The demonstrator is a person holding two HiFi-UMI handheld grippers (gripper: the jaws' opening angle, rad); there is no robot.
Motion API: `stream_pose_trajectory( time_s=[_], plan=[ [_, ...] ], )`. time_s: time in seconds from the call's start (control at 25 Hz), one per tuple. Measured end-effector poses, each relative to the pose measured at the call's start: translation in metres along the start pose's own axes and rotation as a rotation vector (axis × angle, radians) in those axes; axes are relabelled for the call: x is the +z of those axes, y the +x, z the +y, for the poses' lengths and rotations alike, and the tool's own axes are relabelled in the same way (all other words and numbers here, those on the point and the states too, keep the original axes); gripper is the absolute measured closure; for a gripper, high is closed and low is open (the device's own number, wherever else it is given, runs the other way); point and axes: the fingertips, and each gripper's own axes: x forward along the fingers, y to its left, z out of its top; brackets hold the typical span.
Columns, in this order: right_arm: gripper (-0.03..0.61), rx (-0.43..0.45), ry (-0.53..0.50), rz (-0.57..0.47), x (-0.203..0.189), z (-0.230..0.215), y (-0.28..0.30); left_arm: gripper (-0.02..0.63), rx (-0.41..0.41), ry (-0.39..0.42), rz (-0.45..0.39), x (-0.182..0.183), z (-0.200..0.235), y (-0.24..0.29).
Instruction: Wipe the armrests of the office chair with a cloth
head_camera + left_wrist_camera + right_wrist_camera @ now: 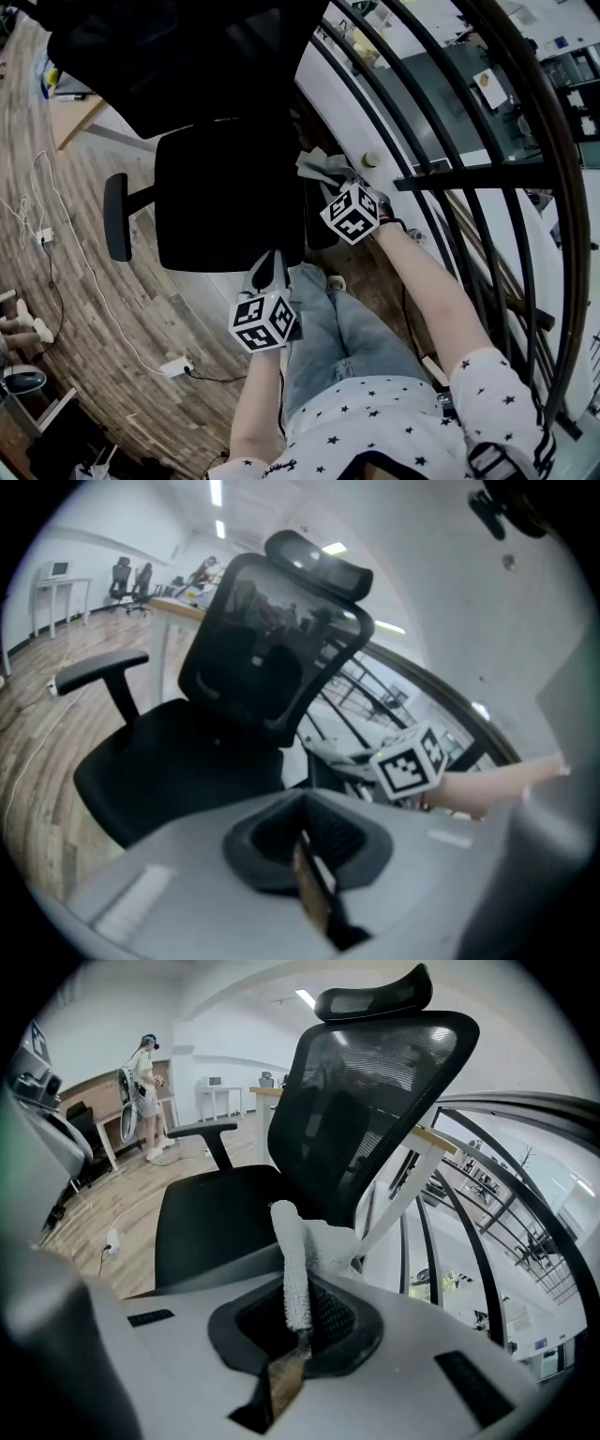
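- As we face the black office chair [220, 202], our right gripper [298, 1335] has its jaws pinched tight on the white cloth [295, 1260]
- We see the cloth right by the armrest [317, 230] on our right side of the chair
- Our left gripper [305, 855] has its jaws pressed together with nothing in them, near the front of the chair
- The far armrest [117, 217] is well apart from both grippers
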Motion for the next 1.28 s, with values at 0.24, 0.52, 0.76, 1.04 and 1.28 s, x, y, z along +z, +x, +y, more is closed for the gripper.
stream_pose_trajectory(
  time_s=[0.24, 0.52, 0.76, 1.04, 1.28],
  plan=[
    [0.554, 0.006, -0.002, -0.010, -0.004, 0.010, -0.003, 0.606, 0.012, -0.013, -0.015, -0.008, -0.003, -0.007],
    [0.554, 0.013, -0.022, -0.016, -0.009, 0.021, -0.009, 0.606, 0.023, -0.013, -0.026, -0.019, -0.003, -0.017],
    [0.554, 0.020, -0.041, -0.011, -0.013, 0.031, -0.014, 0.606, 0.032, -0.025, -0.036, -0.026, -0.004, -0.028],
    [0.554, 0.028, -0.044, -0.014, -0.019, 0.043, -0.022, 0.606, 0.039, -0.038, -0.053, -0.032, -0.007, -0.037],
    [0.554, 0.043, -0.056, -0.017, -0.024, 0.056, -0.027, 0.606, 0.048, -0.045, -0.066, -0.037, -0.009, -0.044]
  ],
)
